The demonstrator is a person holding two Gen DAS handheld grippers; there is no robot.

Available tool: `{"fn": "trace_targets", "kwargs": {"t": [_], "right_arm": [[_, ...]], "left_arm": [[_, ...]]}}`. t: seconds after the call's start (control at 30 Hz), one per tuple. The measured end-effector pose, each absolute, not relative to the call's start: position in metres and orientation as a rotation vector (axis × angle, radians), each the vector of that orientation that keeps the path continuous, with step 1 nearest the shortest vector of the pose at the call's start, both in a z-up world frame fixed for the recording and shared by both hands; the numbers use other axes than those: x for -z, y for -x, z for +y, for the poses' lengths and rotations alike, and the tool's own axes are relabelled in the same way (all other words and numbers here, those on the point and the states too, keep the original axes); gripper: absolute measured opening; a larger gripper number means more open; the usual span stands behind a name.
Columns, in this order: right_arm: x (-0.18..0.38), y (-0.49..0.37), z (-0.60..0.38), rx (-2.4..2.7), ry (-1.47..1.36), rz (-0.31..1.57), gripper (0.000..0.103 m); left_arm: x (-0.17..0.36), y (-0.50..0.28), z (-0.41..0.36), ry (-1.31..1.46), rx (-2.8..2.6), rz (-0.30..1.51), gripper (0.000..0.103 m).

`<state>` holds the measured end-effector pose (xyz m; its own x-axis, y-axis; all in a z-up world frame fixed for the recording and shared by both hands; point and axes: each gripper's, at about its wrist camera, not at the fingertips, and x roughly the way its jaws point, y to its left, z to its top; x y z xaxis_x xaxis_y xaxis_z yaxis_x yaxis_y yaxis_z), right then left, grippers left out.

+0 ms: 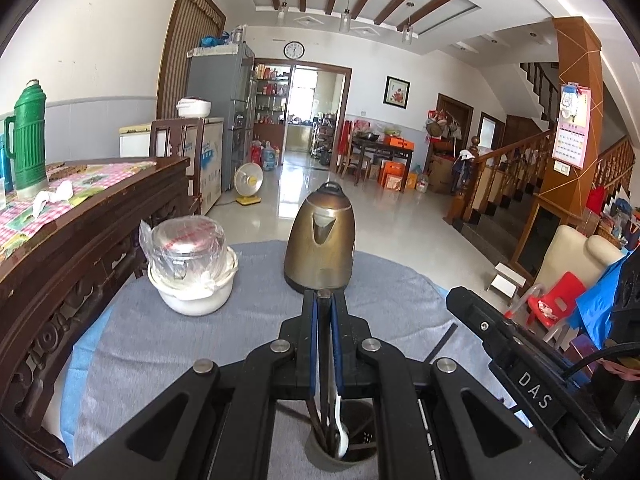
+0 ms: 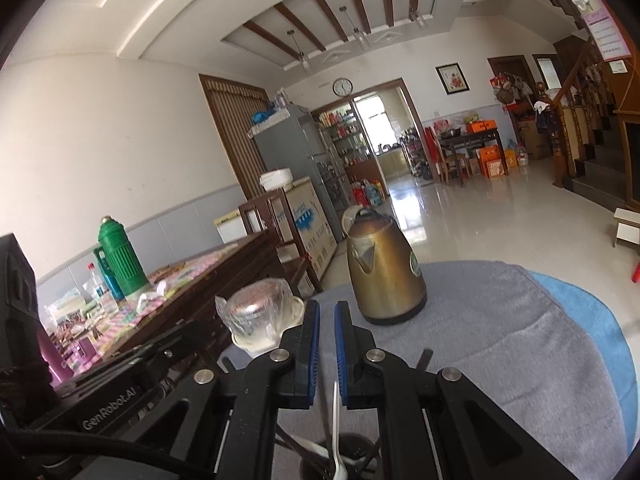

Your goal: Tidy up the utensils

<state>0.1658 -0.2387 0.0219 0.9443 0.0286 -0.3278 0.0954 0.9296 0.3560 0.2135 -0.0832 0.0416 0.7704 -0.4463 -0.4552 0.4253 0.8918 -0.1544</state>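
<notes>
While the round table under its grey cloth (image 1: 200, 344) carries a tall brass-coloured metal kettle (image 1: 320, 240) and a white bowl holding a plastic-wrapped steel cup (image 1: 192, 268) at the far side, the work sits at the near edge: a dark cylindrical utensil holder (image 1: 344, 452) already containing dark chopsticks (image 1: 320, 428) and a white plastic spoon (image 1: 343, 428). Left gripper (image 1: 324, 304) has its fingers pinched on the chopsticks above the holder. Right gripper (image 2: 327, 312) has its fingers slightly spread, with a white plastic fork (image 2: 337, 440) upright between them. Sorting looks nearly finished; release remains.
</notes>
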Motion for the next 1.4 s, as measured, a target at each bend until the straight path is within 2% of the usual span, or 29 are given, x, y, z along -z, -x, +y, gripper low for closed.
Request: {"fn": "trace_targets", "kwargs": {"t": [0.23,0.27,0.3,0.37,0.47,0.6,0.7,0.73,0.77,0.83,1.07,1.4], "right_arm": [[-0.022,-0.150,-0.247,0.013,-0.445,0.358,0.009],[-0.023,-0.147,-0.248,0.007,-0.460,0.360,0.009],[-0.024,-0.144,-0.249,-0.001,-0.475,0.363,0.009],[-0.025,-0.136,-0.251,-0.006,-0.489,0.363,0.010],[-0.027,-0.126,-0.251,-0.005,-0.495,0.353,0.010],[-0.026,-0.114,-0.252,-0.014,-0.525,0.344,0.013],[-0.024,-0.101,-0.252,-0.017,-0.530,0.335,0.024],[-0.022,-0.095,-0.250,-0.015,-0.523,0.329,0.032],[-0.021,-0.090,-0.249,-0.013,-0.517,0.326,0.047],[-0.016,-0.076,-0.244,0.004,-0.486,0.306,0.066],[0.000,-0.039,-0.242,0.072,-0.388,0.314,0.066],[0.016,0.005,-0.248,0.146,-0.317,0.355,0.066]], "left_arm": [[-0.042,-0.199,-0.061,0.048,0.458,0.517,0.010],[-0.042,-0.197,-0.056,0.050,0.456,0.518,0.017],[-0.043,-0.194,-0.051,0.054,0.452,0.517,0.029],[-0.045,-0.185,-0.038,0.069,0.435,0.496,0.043],[-0.049,-0.171,-0.024,0.068,0.431,0.471,0.047],[-0.047,-0.150,-0.010,0.037,0.423,0.447,0.063],[-0.035,-0.137,-0.005,0.006,0.419,0.477,0.082],[-0.027,-0.132,-0.004,-0.004,0.423,0.501,0.083],[-0.018,-0.129,-0.006,-0.016,0.427,0.527,0.083],[0.000,-0.124,-0.011,-0.044,0.431,0.592,0.083],[0.029,-0.117,-0.021,-0.109,0.283,0.723,0.084],[0.026,-0.090,-0.012,-0.156,0.157,0.657,0.088]]}}
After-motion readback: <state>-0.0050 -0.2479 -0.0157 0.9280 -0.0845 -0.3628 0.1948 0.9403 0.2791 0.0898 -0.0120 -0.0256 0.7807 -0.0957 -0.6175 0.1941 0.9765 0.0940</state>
